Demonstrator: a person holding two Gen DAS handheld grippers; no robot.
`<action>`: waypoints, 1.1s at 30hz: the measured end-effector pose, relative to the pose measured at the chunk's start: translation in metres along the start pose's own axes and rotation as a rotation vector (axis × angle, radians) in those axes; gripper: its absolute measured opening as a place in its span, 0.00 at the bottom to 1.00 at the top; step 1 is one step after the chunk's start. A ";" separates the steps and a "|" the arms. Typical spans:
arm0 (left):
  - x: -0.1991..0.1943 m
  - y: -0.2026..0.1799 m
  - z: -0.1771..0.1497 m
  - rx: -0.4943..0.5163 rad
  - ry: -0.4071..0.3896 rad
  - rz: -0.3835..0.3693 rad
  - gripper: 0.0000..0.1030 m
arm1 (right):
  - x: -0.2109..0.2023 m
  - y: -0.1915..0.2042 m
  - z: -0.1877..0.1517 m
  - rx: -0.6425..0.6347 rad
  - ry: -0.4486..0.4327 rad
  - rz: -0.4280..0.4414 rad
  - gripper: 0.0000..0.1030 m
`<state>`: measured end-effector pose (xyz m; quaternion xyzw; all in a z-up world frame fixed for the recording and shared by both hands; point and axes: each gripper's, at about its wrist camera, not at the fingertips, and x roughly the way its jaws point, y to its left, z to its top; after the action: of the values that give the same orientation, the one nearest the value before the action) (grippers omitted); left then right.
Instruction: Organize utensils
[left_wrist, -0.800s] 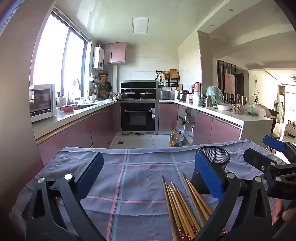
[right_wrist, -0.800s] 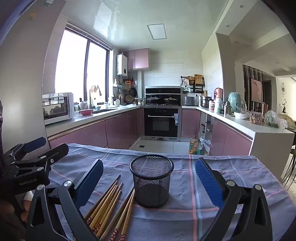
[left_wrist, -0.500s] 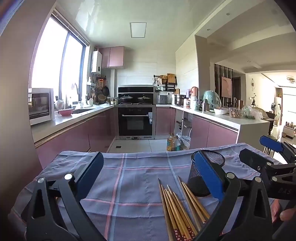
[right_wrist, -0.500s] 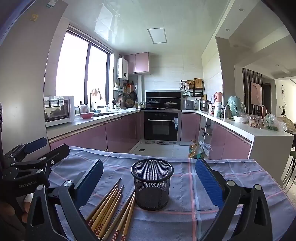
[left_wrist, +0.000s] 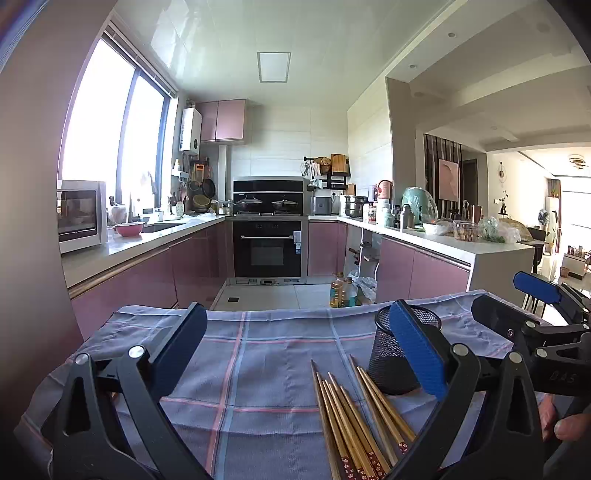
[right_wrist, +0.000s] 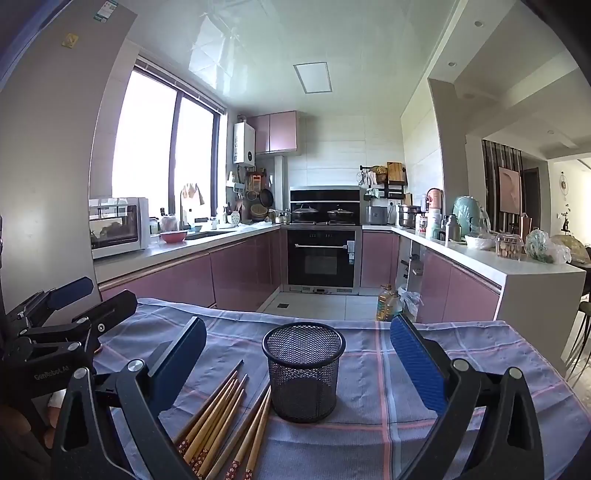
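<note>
None of the chopsticks (right_wrist: 218, 413) have made it into the black mesh cup (right_wrist: 303, 373) yet; they're all lying in a loose bunch on the checked cloth (right_wrist: 373, 443) near its front edge, just left of the cup. Both the left gripper (left_wrist: 295, 354) and right gripper (right_wrist: 299, 354) are spread wide with nothing in them, touching nothing, so pretty much the whole job's left.

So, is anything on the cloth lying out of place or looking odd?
Only the chopsticks: they lie loose in a fanned bundle on the checked cloth, beside the upright mesh cup, which looks empty. Nothing appears spilled or damaged.
</note>
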<state>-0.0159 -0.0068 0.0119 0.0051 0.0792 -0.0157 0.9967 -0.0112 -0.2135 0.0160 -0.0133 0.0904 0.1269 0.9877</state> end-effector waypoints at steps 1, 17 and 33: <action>0.000 0.000 -0.001 -0.001 -0.001 0.001 0.94 | 0.000 0.000 0.000 0.000 0.002 0.000 0.94; -0.008 0.001 -0.001 -0.010 -0.015 0.000 0.94 | -0.003 0.000 0.000 0.007 -0.005 -0.001 0.94; -0.008 0.001 -0.002 -0.012 -0.014 -0.002 0.94 | -0.003 0.001 -0.001 0.011 -0.005 -0.001 0.94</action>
<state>-0.0244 -0.0053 0.0117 -0.0009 0.0724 -0.0161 0.9972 -0.0147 -0.2138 0.0155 -0.0079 0.0888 0.1259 0.9880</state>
